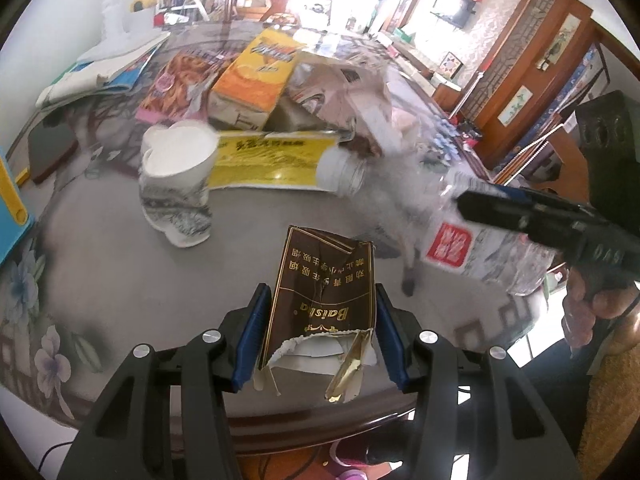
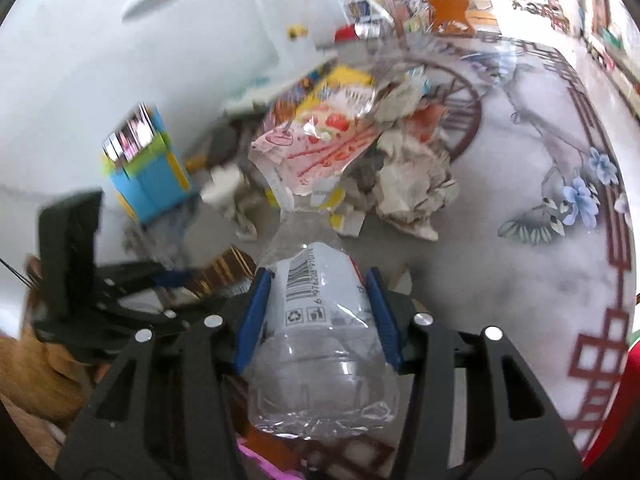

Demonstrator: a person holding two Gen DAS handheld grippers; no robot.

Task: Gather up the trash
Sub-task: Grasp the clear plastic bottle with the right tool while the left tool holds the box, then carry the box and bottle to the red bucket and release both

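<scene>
A: Which step is this looking like?

B: Both tools are carrying trash. The left gripper (image 1: 318, 334) is clamping a torn brown cigarette pack (image 1: 324, 300) between its blue pads, and the right gripper (image 2: 316, 314) is squeezing a clear plastic bottle (image 2: 320, 328) around its labelled middle. So I'm judging the pick-ups done and the haul to a bin as the part in hand.

A: Where is each piece sitting against its tool?

B: The pack is standing straight out ahead of the left fingers, its ripped foil end hanging back toward the camera. The bottle is lying along the right fingers, crushed base nearest the lens and neck pointing forward; from the left view it is crossing ahead and to the right of the pack.

A: And next?

B: No bin is showing, so I'm guessing it calls for swinging both loads off the table (image 1: 100, 264) and releasing them there. More litter is waiting: a crumpled paper cup (image 1: 176, 188) ahead-left of the left tool, an orange box (image 1: 256, 76) beyond it, and wadded paper (image 2: 412, 184) ahead of the right tool.
</scene>
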